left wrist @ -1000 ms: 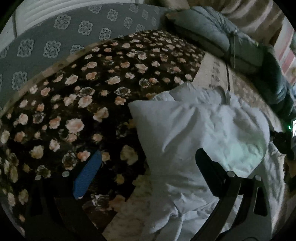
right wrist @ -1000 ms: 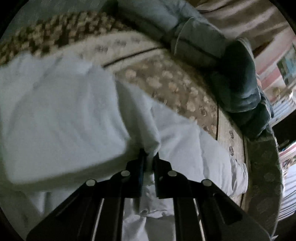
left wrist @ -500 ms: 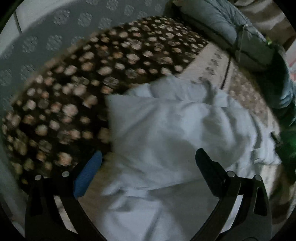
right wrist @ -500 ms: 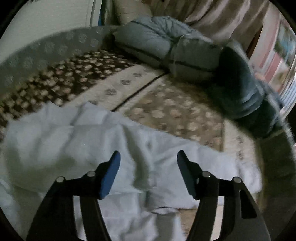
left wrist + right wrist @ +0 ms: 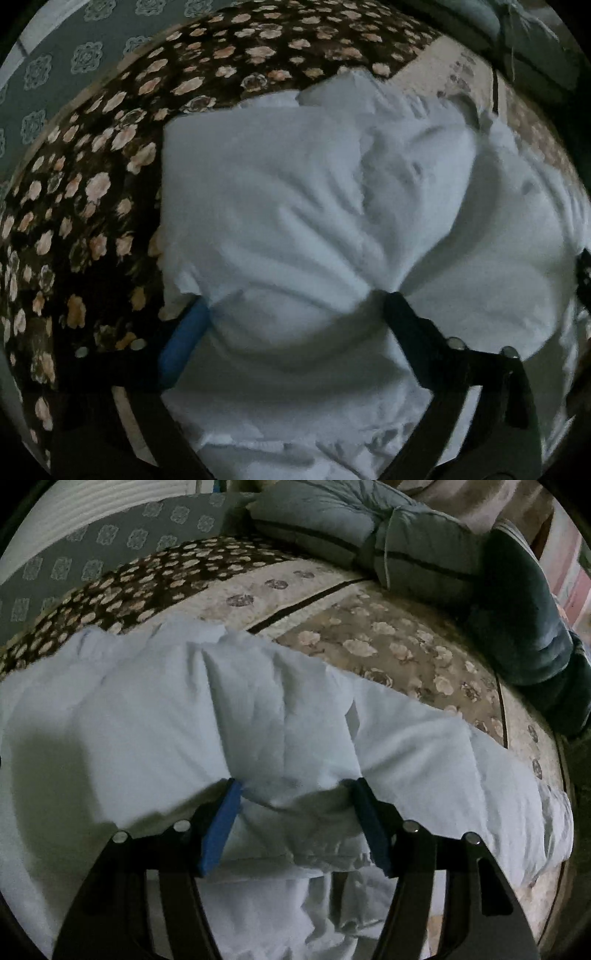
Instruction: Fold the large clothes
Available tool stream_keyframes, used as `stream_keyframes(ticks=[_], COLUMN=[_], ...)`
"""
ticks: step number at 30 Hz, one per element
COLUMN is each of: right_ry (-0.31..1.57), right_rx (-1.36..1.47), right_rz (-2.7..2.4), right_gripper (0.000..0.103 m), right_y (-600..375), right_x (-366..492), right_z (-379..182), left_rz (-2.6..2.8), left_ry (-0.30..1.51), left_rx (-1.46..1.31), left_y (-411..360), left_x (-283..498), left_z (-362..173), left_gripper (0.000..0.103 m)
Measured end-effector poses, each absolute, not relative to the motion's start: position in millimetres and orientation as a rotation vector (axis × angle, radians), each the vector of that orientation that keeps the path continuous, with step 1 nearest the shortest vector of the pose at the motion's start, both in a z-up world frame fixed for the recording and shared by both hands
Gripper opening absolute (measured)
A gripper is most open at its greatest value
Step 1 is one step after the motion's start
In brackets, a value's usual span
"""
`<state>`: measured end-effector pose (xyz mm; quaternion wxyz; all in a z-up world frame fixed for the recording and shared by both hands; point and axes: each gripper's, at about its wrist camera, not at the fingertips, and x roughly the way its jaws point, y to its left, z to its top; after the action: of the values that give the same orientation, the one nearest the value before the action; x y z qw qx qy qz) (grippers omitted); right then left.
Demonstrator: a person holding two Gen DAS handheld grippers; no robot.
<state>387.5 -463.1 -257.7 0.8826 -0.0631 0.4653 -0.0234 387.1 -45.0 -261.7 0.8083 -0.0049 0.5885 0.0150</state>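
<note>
While the white garment (image 5: 295, 206) lies bunched on the bed (image 5: 388, 642), the left hand-held gripper (image 5: 291, 302) sits spread wide with a fold of cloth between its fingers — the right hand-held gripper (image 5: 295, 790) likewise, blue pads (image 5: 219, 830) apart, straddling a fold.

A dark floral blanket (image 5: 110, 177) covers the bed's left side, with a beige flowered cover (image 5: 406, 646) beside it across a dark seam. A grey patterned headboard (image 5: 92, 561) runs behind the blanket. Grey-blue cushions (image 5: 369, 528) lie along the far edge, a dark folded bundle (image 5: 524, 616) next to them.
</note>
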Motion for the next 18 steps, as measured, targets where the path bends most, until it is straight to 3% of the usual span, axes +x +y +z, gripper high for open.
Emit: stream_keyframes(ticks=[5,8,11,18], right_ry=[0.972,1.001,1.033,0.83], right_rx=[-0.132,-0.108,-0.016,-0.148], right_rz=[-0.042,-0.077,-0.088,-0.064], right_gripper=[0.064,0.079,0.079,0.082], right_y=[-462.5,-467.6,-477.8,-437.4], right_x=[390.1,395.0,397.4,383.0], right_z=[-265.2,-269.6,-259.8,-193.1], left_rz=[0.01,0.019,0.02,-0.009], left_ry=[1.287,1.29,1.283,1.136], left_rx=[-0.038,-0.022,0.044,0.11], left_y=[-39.1,-41.9,-48.1,-48.8], left_x=[392.4,398.0,399.1,393.2], left_z=[-269.3,-272.3,-268.7,-224.7], left_gripper=[0.1,0.1,0.1,0.1])
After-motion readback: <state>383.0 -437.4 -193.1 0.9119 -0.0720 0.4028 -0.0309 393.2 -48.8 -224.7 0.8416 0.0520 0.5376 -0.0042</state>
